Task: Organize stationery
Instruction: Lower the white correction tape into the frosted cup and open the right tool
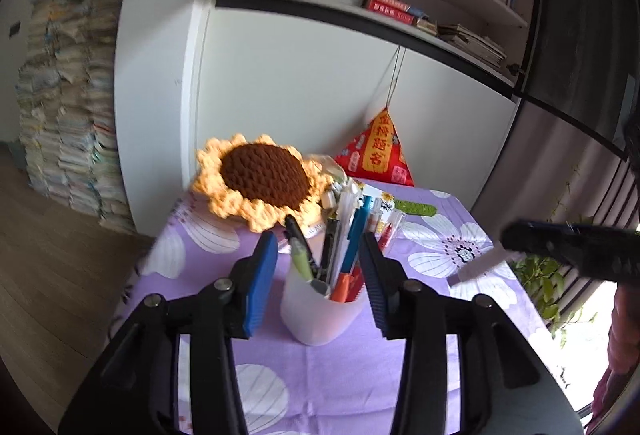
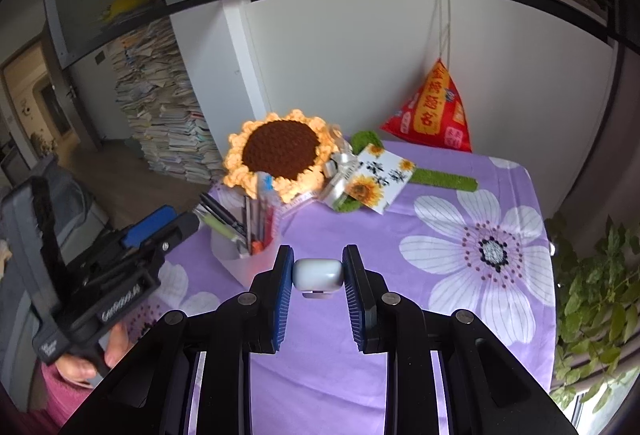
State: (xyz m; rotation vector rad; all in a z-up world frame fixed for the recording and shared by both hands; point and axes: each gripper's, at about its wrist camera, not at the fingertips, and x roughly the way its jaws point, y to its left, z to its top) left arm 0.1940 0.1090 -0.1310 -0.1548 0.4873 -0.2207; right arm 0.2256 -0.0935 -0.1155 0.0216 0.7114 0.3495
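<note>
Pens and markers (image 1: 340, 255) stand packed in a white translucent cup (image 1: 316, 315) on the purple flowered tablecloth (image 1: 340, 375) in the left wrist view. The left gripper (image 1: 318, 255) hangs just over the cup with its blue-padded fingers (image 1: 260, 275) spread wide — one on either side of the cup's mouth, holding nothing. Behind the cup lies a crocheted sunflower (image 1: 260, 183), and past it a red triangular pouch (image 1: 378, 151) hangs on cords against the white wall. At the right edge the right gripper (image 1: 500, 259) reaches in, blurred, with a white object at its tip; whether its jaws are open cannot be told from this side.

From the right wrist view, the right gripper (image 2: 318, 271) is closed on a small white eraser (image 2: 318, 275), pinched between its two blue pads above the tablecloth (image 2: 440, 315). The cup (image 2: 232, 251) with its pens (image 2: 256, 219) sits ahead and to the left, near the sunflower (image 2: 280, 159). A sunflower-printed card (image 2: 380, 179) leans on a green felt strip (image 2: 444, 181) beside it. The left gripper (image 2: 176, 225) shows at the left — gripped by a hand (image 2: 100, 355) and pointing at the cup. The pouch (image 2: 436, 115) sits at the table's far edge.
</note>
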